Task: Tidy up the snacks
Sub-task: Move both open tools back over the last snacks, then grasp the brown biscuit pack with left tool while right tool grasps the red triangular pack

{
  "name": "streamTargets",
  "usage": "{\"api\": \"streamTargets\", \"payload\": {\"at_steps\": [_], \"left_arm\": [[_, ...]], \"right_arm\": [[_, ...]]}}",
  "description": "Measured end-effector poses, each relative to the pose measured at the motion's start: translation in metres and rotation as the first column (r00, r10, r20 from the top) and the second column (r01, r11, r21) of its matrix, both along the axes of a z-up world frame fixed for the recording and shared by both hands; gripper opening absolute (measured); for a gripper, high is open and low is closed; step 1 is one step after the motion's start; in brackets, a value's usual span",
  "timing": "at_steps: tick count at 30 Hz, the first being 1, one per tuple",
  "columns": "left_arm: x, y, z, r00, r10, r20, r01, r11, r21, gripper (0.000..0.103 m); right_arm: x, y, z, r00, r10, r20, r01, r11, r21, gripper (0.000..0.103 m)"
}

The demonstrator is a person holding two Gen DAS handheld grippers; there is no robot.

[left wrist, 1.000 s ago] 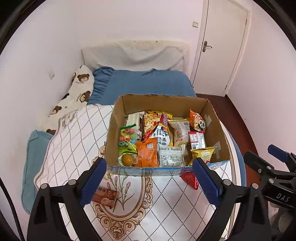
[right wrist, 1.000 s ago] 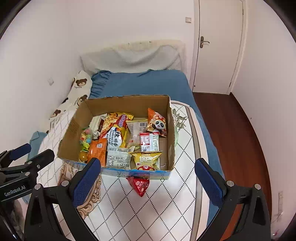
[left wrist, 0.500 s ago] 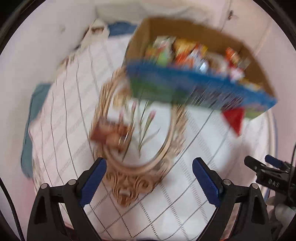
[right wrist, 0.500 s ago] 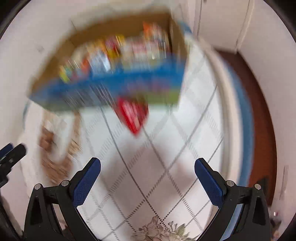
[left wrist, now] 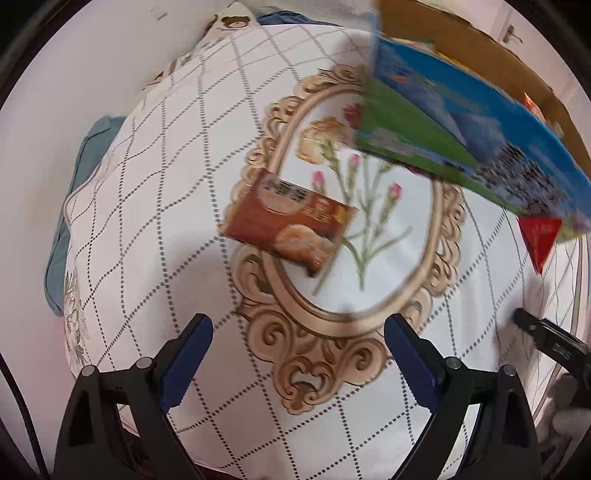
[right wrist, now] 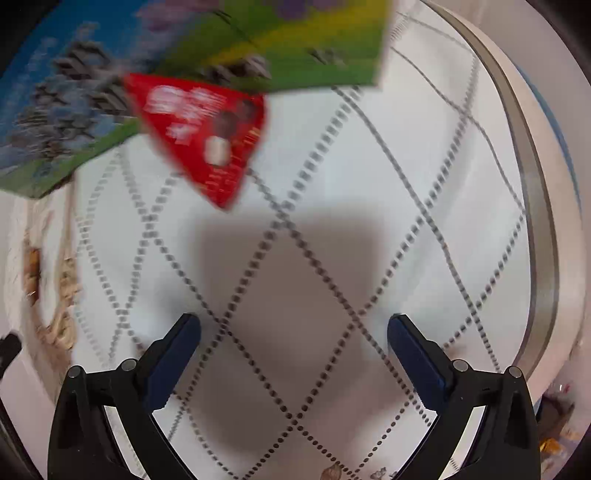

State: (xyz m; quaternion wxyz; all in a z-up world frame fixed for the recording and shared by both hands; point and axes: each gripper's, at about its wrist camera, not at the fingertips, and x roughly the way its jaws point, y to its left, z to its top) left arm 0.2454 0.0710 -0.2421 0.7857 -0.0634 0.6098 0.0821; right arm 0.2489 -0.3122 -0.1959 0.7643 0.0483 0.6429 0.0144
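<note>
A brown snack packet (left wrist: 286,225) lies flat on the quilted cover, on the left rim of its oval flower motif. My left gripper (left wrist: 297,326) hangs open just short of it, pointing down, with nothing between its fingers. A red snack packet (right wrist: 203,133) lies against the front wall of the cardboard snack box (right wrist: 229,44); it also shows as a red corner (left wrist: 539,236) in the left wrist view. My right gripper (right wrist: 293,326) points down at bare cover below the red packet; its jaws are closing with nothing between them. The box (left wrist: 461,122) fills the upper right of the left wrist view.
The white quilted cover (right wrist: 332,258) has a grey band (right wrist: 539,258) along its right edge. A blue cushion (left wrist: 79,206) and a bear-print pillow (left wrist: 229,20) lie to the left. The right gripper's black tip (left wrist: 546,332) shows at the left wrist view's right edge.
Both grippers have dropped and tipped downward toward the cover. The box has slid up to the top of both views, and the brown and red packets now look much larger and nearer.
</note>
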Motion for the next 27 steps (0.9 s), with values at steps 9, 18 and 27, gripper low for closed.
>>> {"api": "streamTargets", "payload": {"at_steps": [9, 18, 27], "left_arm": [[0.036, 0.062, -0.012, 0.950, 0.288, -0.124, -0.313, 0.890, -0.332, 0.095], [0.068, 0.091, -0.068, 0.853, 0.430, -0.295, -0.520, 0.744, -0.420, 0.092], [0.071, 0.074, -0.062, 0.917, 0.347, -0.196, -0.393, 0.871, -0.296, 0.060]], "right_arm": [[0.029, 0.007, 0.062, 0.971, -0.031, 0.237, 0.003, 0.993, 0.115, 0.067], [0.071, 0.020, 0.039, 0.978, -0.052, 0.200, 0.037, 0.996, 0.077, 0.067], [0.068, 0.028, 0.036, 0.984, 0.010, 0.180, -0.019, 0.999, 0.046, 0.050]]}}
